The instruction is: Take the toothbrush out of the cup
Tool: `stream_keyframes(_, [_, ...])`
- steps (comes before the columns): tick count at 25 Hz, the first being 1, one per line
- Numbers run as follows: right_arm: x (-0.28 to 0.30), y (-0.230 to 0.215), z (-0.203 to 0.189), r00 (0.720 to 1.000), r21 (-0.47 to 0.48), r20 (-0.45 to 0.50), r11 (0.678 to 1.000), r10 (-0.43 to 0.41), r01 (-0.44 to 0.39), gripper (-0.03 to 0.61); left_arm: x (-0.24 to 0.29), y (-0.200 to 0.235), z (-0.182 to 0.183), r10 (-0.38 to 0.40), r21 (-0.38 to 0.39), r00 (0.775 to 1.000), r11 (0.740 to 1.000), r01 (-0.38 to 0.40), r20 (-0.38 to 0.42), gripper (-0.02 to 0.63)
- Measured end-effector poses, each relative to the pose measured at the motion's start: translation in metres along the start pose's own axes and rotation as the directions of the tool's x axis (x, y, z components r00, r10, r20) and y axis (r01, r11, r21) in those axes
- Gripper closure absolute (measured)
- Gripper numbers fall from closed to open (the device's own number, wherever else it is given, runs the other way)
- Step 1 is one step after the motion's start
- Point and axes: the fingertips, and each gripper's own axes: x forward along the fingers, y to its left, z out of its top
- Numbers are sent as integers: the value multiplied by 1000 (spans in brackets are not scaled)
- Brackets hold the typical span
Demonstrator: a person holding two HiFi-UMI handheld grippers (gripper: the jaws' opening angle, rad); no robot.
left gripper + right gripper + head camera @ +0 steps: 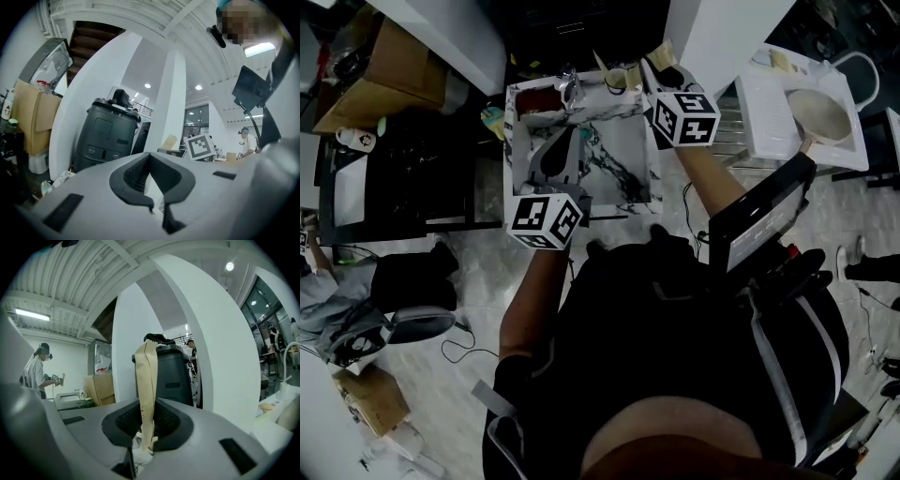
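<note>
The right tongs point(146, 423) were seen clamped on a pale, flat stick that stood upright between the pads. From the task, this stick was judged to be the handle of the toothbrush point(146, 376). In the right gripper view only the room was seen behind it: a white column and a dark bin. No rim or wall of a cup was seen around the handle. The toothbrush was therefore judged to be already lifted free and carried in the air by the right tongs.

The left tongs point(151, 177) were seen pressed together, with nothing between the pads. In the left gripper view they were pointed out into the room, not at any thing of the task.

In the head view both tongs were held over or just beside the marbled tabletop point(628, 141), the right one at its far right corner. The cup could not be identified with certainty in any view. A pale round thing point(617, 79) at the far edge of the tabletop may have been it.

The main step was judged to be done. What was left, if anything, was only that the toothbrush be laid down somewhere, and no place for this was named in the task.
</note>
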Motion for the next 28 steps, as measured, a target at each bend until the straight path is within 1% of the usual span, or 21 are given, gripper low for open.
stream_keyframes(3, [-16,7,10,999,16,22,999,-30,30,523,2,2,3,-38,2,999,999,38,2,607])
stream_keyframes(7, [-34,18,19,998,6,33,999,-55,54,523,7,7,1,-65,-33,998,997,65,-10,607])
stream_keyframes(12, [-56,26,31,994,9,57,996,-93,92,523,16,15,-1,-85,-21,996,996,85,-32,606])
stream_keyframes(14, [-64,29,32,992,-25,58,993,-113,115,523,20,16,-3,-103,-24,994,994,102,-39,606])
stream_keyframes(16, [-71,28,35,990,-102,61,985,-130,136,523,28,10,-3,-140,-34,990,990,139,-34,606])
stream_keyframes(17, [-74,27,38,989,-120,67,983,-132,139,523,33,8,-3,-148,-31,988,989,147,-33,606])
stream_keyframes(21, [-79,17,44,991,-76,78,990,-113,119,523,56,9,-5,-116,-7,992,993,116,-44,604])
stream_keyframes(23, [-81,7,46,993,-53,74,993,-97,101,523,71,9,-8,-86,1,995,996,86,-51,604])
stream_keyframes(26, [-83,-5,46,995,-47,66,996,-71,74,523,90,10,-14,-35,13,998,999,36,-59,598])
stream_keyframes(28, [-80,-9,43,997,-41,55,998,-54,56,523,100,15,-18,6,31,998,1000,-4,-59,554])
